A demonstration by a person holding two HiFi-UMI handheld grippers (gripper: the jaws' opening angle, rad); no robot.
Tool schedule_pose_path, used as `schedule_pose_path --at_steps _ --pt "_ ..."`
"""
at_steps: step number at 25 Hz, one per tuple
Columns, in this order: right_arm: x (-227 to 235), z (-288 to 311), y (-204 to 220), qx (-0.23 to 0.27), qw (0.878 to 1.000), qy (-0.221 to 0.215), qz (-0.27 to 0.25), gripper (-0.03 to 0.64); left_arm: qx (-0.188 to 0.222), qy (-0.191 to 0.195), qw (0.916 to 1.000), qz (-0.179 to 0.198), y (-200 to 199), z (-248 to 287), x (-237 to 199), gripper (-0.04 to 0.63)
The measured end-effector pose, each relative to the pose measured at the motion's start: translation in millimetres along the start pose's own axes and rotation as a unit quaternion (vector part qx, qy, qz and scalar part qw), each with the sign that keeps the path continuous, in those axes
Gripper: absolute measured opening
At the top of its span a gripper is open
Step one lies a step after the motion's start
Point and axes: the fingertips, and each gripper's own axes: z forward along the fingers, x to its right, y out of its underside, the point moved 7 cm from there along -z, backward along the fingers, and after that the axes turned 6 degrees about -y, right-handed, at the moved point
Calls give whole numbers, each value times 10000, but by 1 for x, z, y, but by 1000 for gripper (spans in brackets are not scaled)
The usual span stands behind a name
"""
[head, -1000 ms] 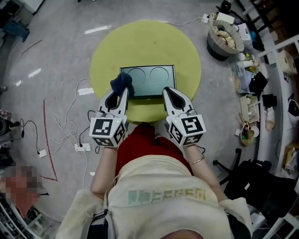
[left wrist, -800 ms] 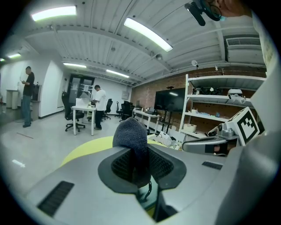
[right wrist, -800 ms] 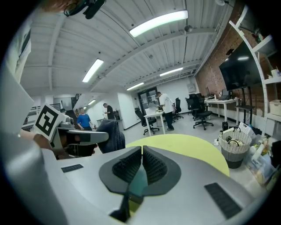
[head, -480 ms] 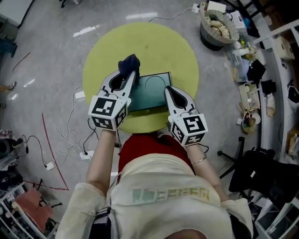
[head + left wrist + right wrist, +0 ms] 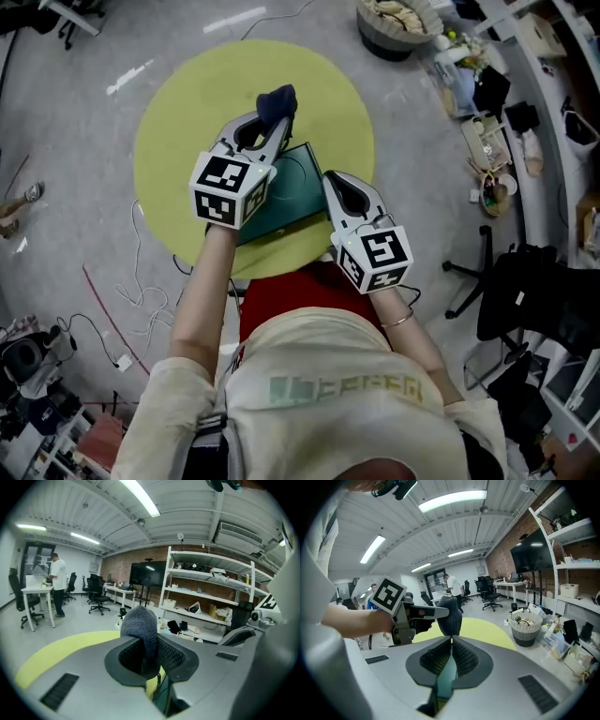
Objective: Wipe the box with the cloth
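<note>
A dark green box (image 5: 292,190) is tilted up over the round yellow table (image 5: 187,141). My right gripper (image 5: 338,195) is shut on its near right edge; in the right gripper view the thin green edge of the box (image 5: 448,679) runs between the closed jaws. My left gripper (image 5: 269,124) is shut on a dark blue cloth (image 5: 277,100), held above the box's far left corner. The cloth (image 5: 141,626) bulges out past the jaws in the left gripper view. From the right gripper view, the cloth (image 5: 451,609) hangs just beyond the box, with the left gripper (image 5: 423,613) beside it.
A woven basket (image 5: 397,21) stands on the floor beyond the table. A black office chair (image 5: 530,300) is at the right, cluttered shelves (image 5: 487,112) behind it. Cables (image 5: 141,281) lie on the floor at the left. A person (image 5: 58,585) stands at a far desk.
The box has been lifted off the table on one side and turned. My left gripper has risen and moved away with the cloth to the box's far corner.
</note>
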Motion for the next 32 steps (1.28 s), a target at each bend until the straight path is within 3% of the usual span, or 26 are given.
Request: schedule_pose_path --at_steps 8,16,25,32 --pt "12 -1 12 -153 9996 74 208 38 -599 472 9970 138 28 40 24 66" --pt "2 0 24 -303 9992 -174 196 38 -953 657 9929 278 46 33 37 66" --pt "-28 8 23 -402 9978 -528 -22 38 -1290 571 9893 372 56 -8 30 66" --pt "-44 17 19 -487 9957 -769 -176 38 -1520 147 9878 319 63 -39 13 66"
